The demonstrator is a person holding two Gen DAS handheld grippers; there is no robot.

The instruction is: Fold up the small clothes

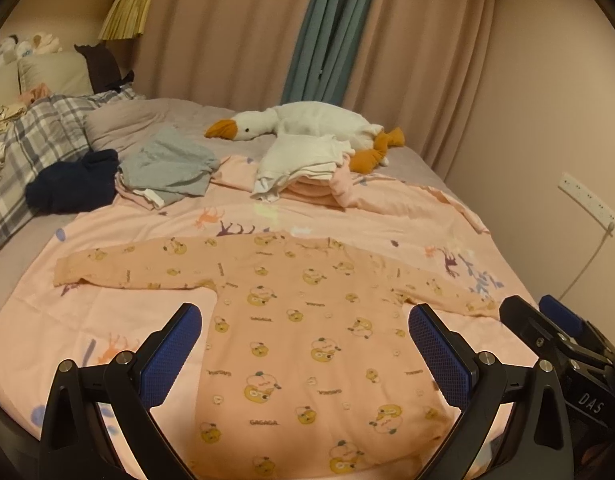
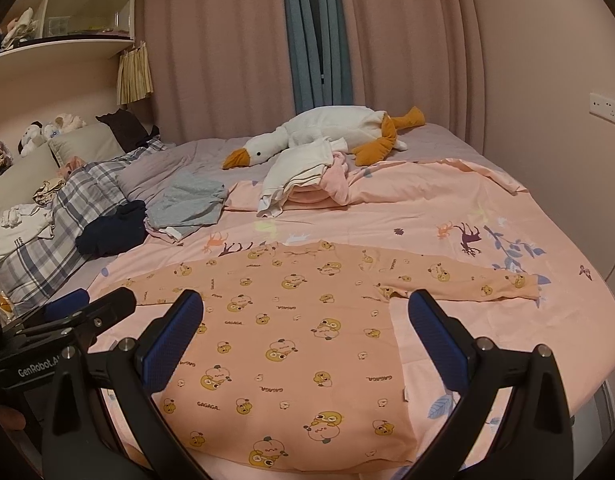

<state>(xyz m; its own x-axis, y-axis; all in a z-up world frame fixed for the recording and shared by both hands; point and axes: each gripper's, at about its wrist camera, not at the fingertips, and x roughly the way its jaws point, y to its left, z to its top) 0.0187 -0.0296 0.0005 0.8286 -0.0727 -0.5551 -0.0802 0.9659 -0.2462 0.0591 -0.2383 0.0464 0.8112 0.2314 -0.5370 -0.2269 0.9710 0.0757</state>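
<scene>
Pink curtains [image 1: 235, 28] hang behind the bed [image 1: 23, 248] you are working over, with a strip of blue-grey curtain [image 2: 315, 40] at the gap. Spread flat on the pink animal-print sheet [image 1: 155, 216] right in front of you lies the small peach top [image 1: 307, 320], printed with yellow cartoon figures and the word GAGAGA. Its body points toward you and both long sleeves are stretched out sideways; the neck end faces the far side of the bed.

Your left gripper [image 1: 305, 356] hovers over the lower half of the top with its jaws wide apart and nothing between the blue pads [image 1: 171, 356]. Your right gripper [image 2: 305, 340] sits just beside it, over the right part of the body, jaws likewise wide apart and holding nothing. Each one shows at the edge of the other's view.

Beyond the top, on the sheet, you have a stack of folded clothes [image 2: 299, 184], white on pink. To its left lie a grey garment [image 1: 167, 168] and a dark navy one [image 1: 73, 184]. A big plush goose [image 1: 307, 124] lies behind the stack. At far left you can see a plaid blanket [image 2: 63, 216], pillows [image 2: 83, 144], and shelves [image 2: 75, 4] on the wall.
</scene>
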